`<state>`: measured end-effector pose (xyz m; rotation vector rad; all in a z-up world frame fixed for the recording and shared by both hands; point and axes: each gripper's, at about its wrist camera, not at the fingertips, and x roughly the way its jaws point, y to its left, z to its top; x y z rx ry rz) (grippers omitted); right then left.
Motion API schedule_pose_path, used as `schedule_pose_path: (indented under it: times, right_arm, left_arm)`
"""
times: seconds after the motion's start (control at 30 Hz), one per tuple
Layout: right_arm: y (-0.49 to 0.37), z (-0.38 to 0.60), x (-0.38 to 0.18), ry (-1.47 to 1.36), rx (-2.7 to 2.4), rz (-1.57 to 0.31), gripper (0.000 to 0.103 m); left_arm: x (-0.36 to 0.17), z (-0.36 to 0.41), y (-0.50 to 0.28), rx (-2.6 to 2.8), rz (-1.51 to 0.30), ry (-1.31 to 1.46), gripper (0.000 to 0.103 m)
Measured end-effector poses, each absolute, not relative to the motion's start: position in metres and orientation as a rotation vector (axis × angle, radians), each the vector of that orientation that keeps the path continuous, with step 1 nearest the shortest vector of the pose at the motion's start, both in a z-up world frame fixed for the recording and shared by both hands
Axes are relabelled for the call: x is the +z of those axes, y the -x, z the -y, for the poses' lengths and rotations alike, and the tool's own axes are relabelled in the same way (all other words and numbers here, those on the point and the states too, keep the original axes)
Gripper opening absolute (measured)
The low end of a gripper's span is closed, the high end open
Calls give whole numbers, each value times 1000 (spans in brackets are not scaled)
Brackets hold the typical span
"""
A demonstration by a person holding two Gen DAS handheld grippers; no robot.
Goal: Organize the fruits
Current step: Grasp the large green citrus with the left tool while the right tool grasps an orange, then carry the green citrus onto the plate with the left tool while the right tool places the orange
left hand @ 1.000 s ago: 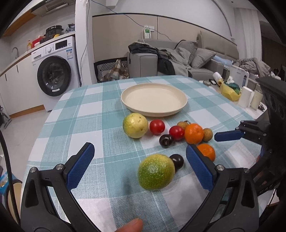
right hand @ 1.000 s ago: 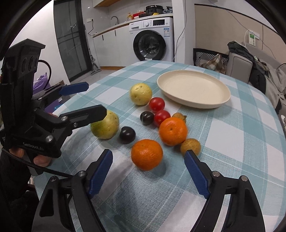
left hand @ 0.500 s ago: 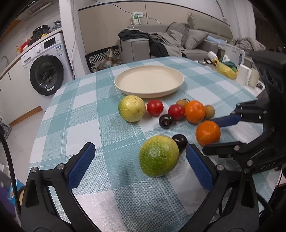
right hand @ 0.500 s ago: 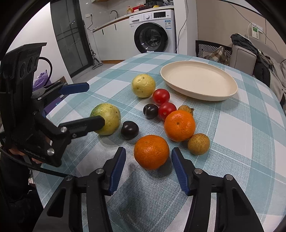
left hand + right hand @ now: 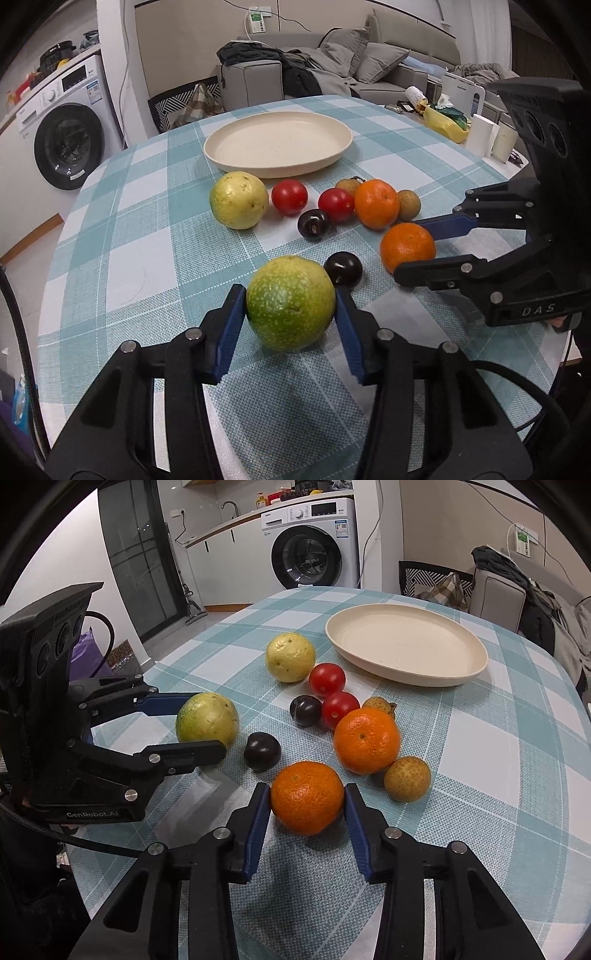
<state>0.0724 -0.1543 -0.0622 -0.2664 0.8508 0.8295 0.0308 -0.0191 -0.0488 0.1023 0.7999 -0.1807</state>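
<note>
On the checked tablecloth, my left gripper [image 5: 290, 301] is closing around a speckled green round fruit [image 5: 291, 310], and both blue pads touch its sides. My right gripper [image 5: 306, 799] is closing too, its pads against a near orange [image 5: 306, 794]. Both fruits rest on the cloth. From the right wrist view the left gripper [image 5: 203, 725] straddles the green fruit [image 5: 207, 722]. An empty cream plate [image 5: 277, 140] lies farther back. Between plate and grippers sit a yellow fruit [image 5: 238, 201], two red tomatoes [image 5: 290, 197], two dark plums [image 5: 314, 224], a second orange [image 5: 376, 203] and small brown fruits [image 5: 408, 205].
A dark plum [image 5: 343, 268] lies just beside the green fruit, by my left gripper's right finger. The round table's edge [image 5: 66, 221] curves on the left. A washing machine [image 5: 62, 140] and a sofa [image 5: 332, 62] stand beyond the table.
Both grippers' jaws have narrowed from wide apart onto their fruits: the left around the green fruit, the right around the near orange. The fruits have stayed in place.
</note>
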Motion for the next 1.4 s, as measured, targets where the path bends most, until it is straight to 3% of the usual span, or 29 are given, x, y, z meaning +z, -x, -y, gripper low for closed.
schedule_pose_path:
  times: [0.8,1.4]
  right_arm:
    - [-77,181,-36,131,826,-713,41]
    - [-113,201,-24,33,744,-690,41]
  left_arm:
    - [-10,19,-24,-145,-624,17,46]
    - [-2,17,-77,-108,-590,52,46]
